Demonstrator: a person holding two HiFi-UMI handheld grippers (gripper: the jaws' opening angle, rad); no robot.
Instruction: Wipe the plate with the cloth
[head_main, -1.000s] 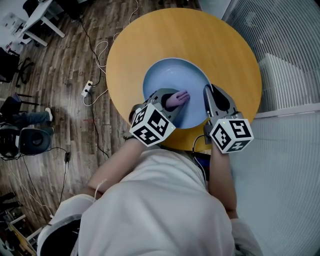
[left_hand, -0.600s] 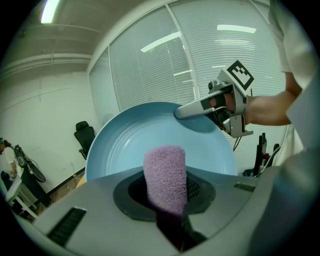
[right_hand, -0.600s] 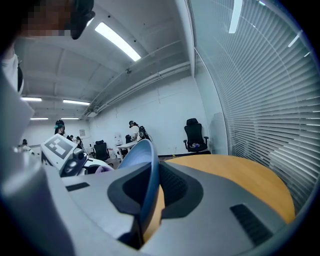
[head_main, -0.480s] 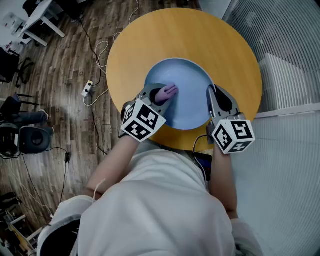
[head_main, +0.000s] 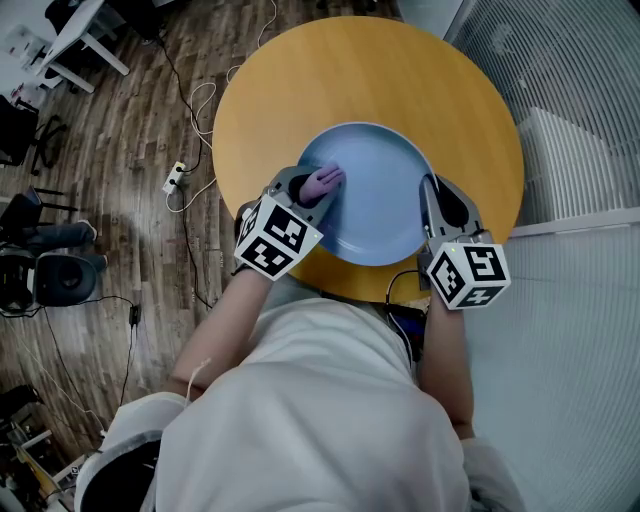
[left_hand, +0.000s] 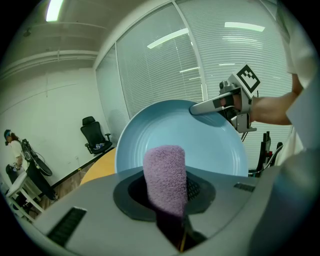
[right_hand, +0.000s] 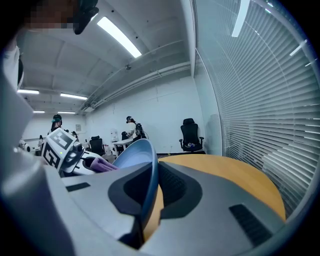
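Round yellow table, tilted blue plate

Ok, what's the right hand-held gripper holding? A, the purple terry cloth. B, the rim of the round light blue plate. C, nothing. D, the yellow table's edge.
B: the right hand-held gripper, whose jaws have just been closing, presses on the rim of the round light blue plate; the purple terry cloth is in the left hand-held gripper.

Cloth lower end buried between left gripper jaws. Plate near rim hidden behind same gripper. Table near edge covered by person's torso.
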